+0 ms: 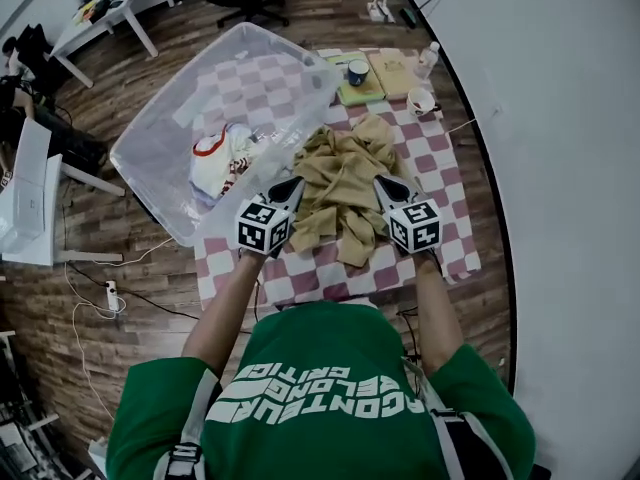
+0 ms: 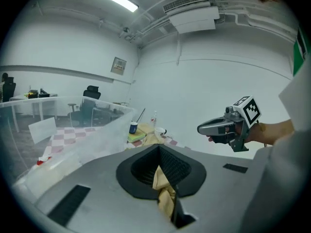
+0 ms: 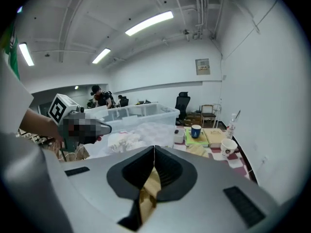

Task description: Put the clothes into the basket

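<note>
The left hand-held gripper (image 1: 288, 192) is clamping shut on the left edge of the tan garment (image 1: 345, 183), and the right hand-held gripper (image 1: 386, 188) is pinching its right edge. In the 2 gripper views, a fold of tan cloth is showing between each pair of closed jaws. The garment is lying bunched on the checkered bench (image 1: 445, 173), just beside the clear basket (image 1: 160, 128), which is holding white and red clothes (image 1: 215, 163). A blue mug (image 1: 358, 71) and a white mug (image 1: 421, 101) are standing at the bench's far end.
</note>
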{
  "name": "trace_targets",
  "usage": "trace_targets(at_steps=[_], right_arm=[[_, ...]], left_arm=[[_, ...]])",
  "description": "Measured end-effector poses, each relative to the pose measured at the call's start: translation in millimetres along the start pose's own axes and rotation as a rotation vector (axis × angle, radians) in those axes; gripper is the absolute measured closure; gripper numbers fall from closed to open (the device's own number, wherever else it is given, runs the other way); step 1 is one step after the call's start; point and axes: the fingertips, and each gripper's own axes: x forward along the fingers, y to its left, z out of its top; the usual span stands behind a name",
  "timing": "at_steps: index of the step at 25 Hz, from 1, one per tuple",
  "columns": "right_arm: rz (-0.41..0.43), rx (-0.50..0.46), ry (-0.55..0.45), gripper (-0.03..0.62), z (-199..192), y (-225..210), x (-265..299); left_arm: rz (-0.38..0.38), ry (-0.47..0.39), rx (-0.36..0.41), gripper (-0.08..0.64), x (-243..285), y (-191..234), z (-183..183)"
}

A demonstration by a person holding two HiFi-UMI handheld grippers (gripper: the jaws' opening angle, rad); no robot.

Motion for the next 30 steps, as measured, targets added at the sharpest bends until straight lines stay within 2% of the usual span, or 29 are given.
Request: trace_targets(at_steps=[4,9,11,15,21,27,30], right_arm=[[-0.041,0.040,0.079,0.583,-40,-31,-3],[-0.048,0.104,0.156,0.570,-87,-58,2],[-0.038,0.118,0.191,0.458,-104,-68,9],[-0.008,0.108,0.268,0.356,-134,-86,26],[0.047,0.076,0.338,0.257,-154,-123,70],[0.101,0.085,0.380,0.227,-170,-151,111],[0.135,0.087,0.401,0.224,-177,-162,135]], left_arm=[[0.000,0.063,-0.023,0.555,16,-3,-31],[0.006,0.160,-0.063,0.555,28,-9,-76],[0.023,0.197,-0.085,0.554,30,-9,-94],[0.073,0.267,-0.142,0.546,30,-6,-127],[0.127,0.361,-0.203,0.399,41,6,-174],[0.253,0.406,-0.319,0.249,28,24,-222],[0.290,0.436,-0.348,0.205,28,34,-241]])
